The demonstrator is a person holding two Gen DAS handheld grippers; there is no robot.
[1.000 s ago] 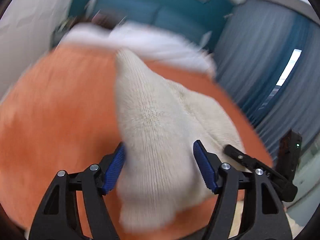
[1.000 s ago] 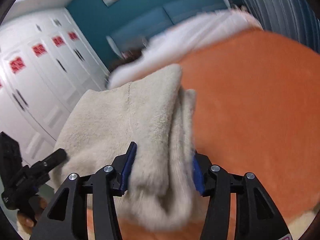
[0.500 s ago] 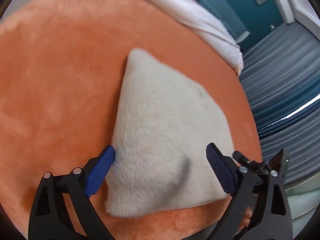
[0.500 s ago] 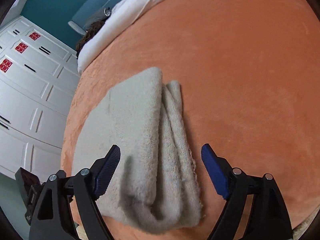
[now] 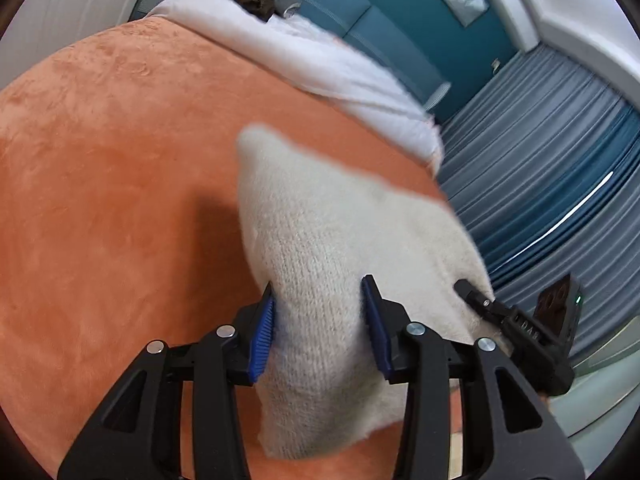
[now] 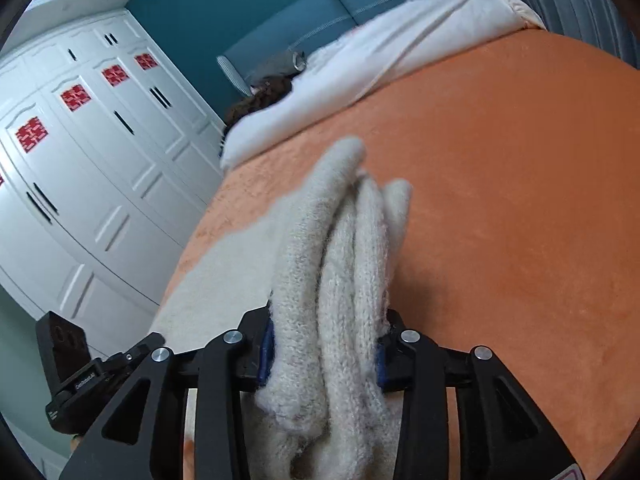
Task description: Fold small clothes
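Note:
A folded cream knitted garment (image 5: 340, 248) lies over the orange blanket (image 5: 120, 200) near the bed's front edge, lifted a little. My left gripper (image 5: 318, 328) is shut on its near left side, the blue pads pressing the knit. My right gripper (image 6: 324, 348) is shut on the garment's (image 6: 344, 248) right side, where several folded layers bunch between the pads. The right gripper (image 5: 520, 328) shows at the lower right of the left wrist view. The left gripper (image 6: 92, 376) shows at the lower left of the right wrist view.
A white duvet (image 5: 312, 60) covers a person with dark hair (image 6: 260, 100) at the head of the bed. A teal headboard (image 6: 340, 12) stands behind. White wardrobes (image 6: 80, 140) are on the left, grey-blue curtains (image 5: 540, 184) on the right.
Both grippers, open around the garment lying flat half a second ago, have closed on its near edge and lifted it. The views have tilted up toward the headboard.

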